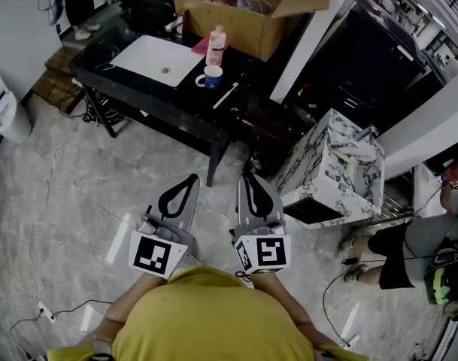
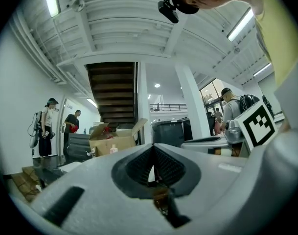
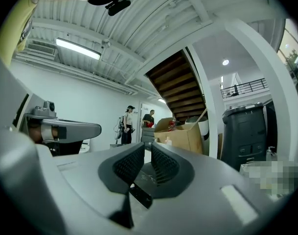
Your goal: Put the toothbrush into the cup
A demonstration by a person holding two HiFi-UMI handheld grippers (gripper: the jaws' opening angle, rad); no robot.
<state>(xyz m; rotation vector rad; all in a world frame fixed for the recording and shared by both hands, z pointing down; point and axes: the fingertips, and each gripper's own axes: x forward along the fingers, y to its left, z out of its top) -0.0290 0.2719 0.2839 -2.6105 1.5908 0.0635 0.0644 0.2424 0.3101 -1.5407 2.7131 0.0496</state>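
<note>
In the head view a blue cup stands on the black table far ahead. A white toothbrush lies on the table just right of the cup. Both grippers are held level over the marble floor, well short of the table. My left gripper is shut and empty, its pads meeting at the tip. My right gripper is beside it, its jaws together but for a thin slit, with nothing between them.
A pink bottle and an open cardboard box sit behind the cup, and a white panel lies on the table's left. A marble-patterned cabinet stands to the right, with a person past it. Cables cross the floor at left.
</note>
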